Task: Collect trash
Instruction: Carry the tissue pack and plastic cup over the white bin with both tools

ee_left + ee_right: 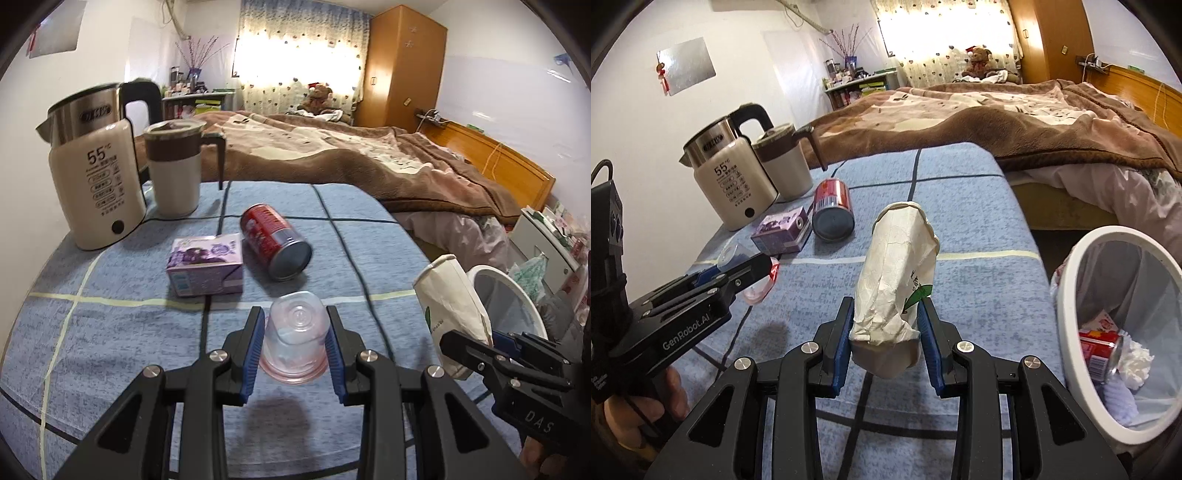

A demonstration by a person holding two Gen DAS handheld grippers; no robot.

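Left gripper (295,347): closed around the clear plastic cup (295,338), held above the worktop (110,325).
Right gripper (885,338): clamped on the crumpled paper cup (899,275) beside the bin (1067,295).
Handling: both judged light, easily crushed; best held mid-wall, gently.

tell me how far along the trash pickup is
Done: the white bin already holds a red can and crumpled tissue. In hand: the right gripper clamps a crumpled paper cup; the left gripper grips a clear plastic cup. Left on the table: a red soda can and a purple carton.
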